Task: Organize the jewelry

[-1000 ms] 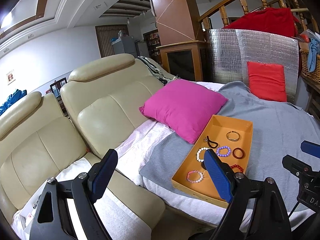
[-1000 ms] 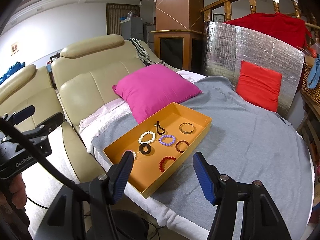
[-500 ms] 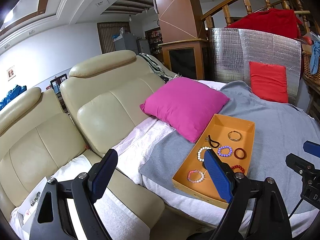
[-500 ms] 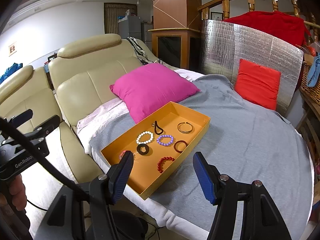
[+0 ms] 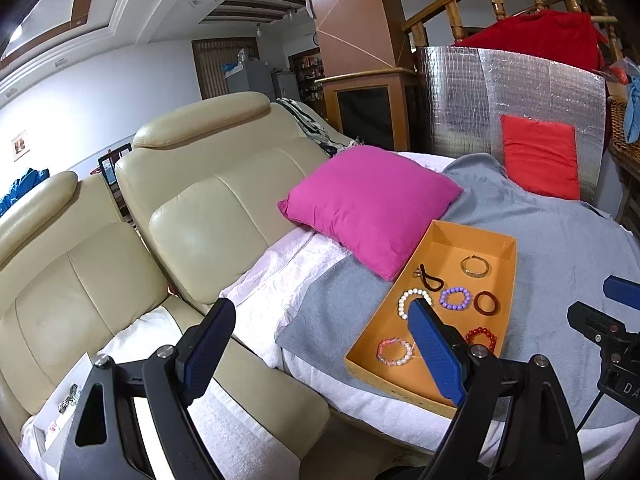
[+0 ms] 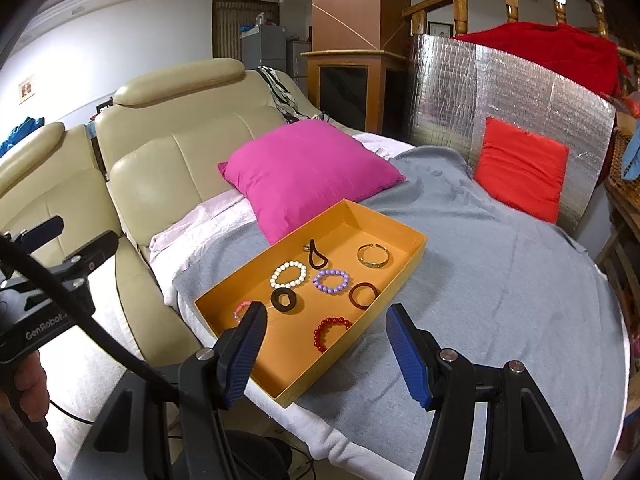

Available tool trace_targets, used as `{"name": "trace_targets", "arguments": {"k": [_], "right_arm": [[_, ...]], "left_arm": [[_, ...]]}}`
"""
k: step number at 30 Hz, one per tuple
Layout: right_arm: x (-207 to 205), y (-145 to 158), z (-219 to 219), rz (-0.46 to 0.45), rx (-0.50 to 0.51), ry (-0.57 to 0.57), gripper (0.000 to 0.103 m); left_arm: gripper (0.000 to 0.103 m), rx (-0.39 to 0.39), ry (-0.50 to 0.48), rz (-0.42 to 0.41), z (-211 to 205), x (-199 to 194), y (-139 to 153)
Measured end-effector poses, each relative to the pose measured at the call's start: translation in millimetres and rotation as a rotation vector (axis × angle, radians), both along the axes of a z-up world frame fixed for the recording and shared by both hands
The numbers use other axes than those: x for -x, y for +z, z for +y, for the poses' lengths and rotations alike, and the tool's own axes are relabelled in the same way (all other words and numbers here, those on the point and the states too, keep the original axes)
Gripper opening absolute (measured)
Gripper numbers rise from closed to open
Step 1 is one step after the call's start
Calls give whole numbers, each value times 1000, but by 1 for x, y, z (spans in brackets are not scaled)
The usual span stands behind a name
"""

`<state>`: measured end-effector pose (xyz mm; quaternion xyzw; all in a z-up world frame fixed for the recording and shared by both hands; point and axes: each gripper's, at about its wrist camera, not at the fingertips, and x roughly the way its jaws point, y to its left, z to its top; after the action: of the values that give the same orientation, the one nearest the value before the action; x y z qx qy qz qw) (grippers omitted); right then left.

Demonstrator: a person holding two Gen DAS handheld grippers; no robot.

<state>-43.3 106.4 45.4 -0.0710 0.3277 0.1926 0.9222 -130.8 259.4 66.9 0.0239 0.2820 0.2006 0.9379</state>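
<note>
Nearest to me, my right claw (image 6: 324, 354) hangs spread wide with nothing between its blue fingers; my left claw (image 5: 320, 354) is spread and empty too, off over the beige sofa (image 5: 224, 208). Just ahead of the right claw, on the grey blanket (image 6: 500, 272), lies the orange tray (image 6: 404, 268), its long axis running from near-left to far-right, its near corner almost under my right fingers. (From the left claw the tray sits off to the right, so my right hand is the nearer one.)

Inside, the pieces lie flat and apart: first the red bead bracelet (image 6: 330, 332) and the pink bead bracelet (image 5: 394, 350), then a black ring (image 6: 285, 300), a dark red bangle (image 6: 363, 295), a purple bead bracelet (image 6: 331, 281) and a white bead bracelet (image 6: 289, 275). Farther back are a black loop (image 6: 316, 256) and a gold bangle (image 6: 373, 255), its gap facing away. Whether they are already sorted or waiting, I cannot tell. Beyond, a pink pillow (image 6: 308, 176) touches the tray's far-left side.
</note>
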Motion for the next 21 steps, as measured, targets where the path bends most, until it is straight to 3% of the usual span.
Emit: {"name": "trace_targets", "arguments": {"k": [21], "right_arm": [[-24,-17,20,27,53,-7,66]], "left_arm": [[88,31,-4,25,16,-21,-18]]}}
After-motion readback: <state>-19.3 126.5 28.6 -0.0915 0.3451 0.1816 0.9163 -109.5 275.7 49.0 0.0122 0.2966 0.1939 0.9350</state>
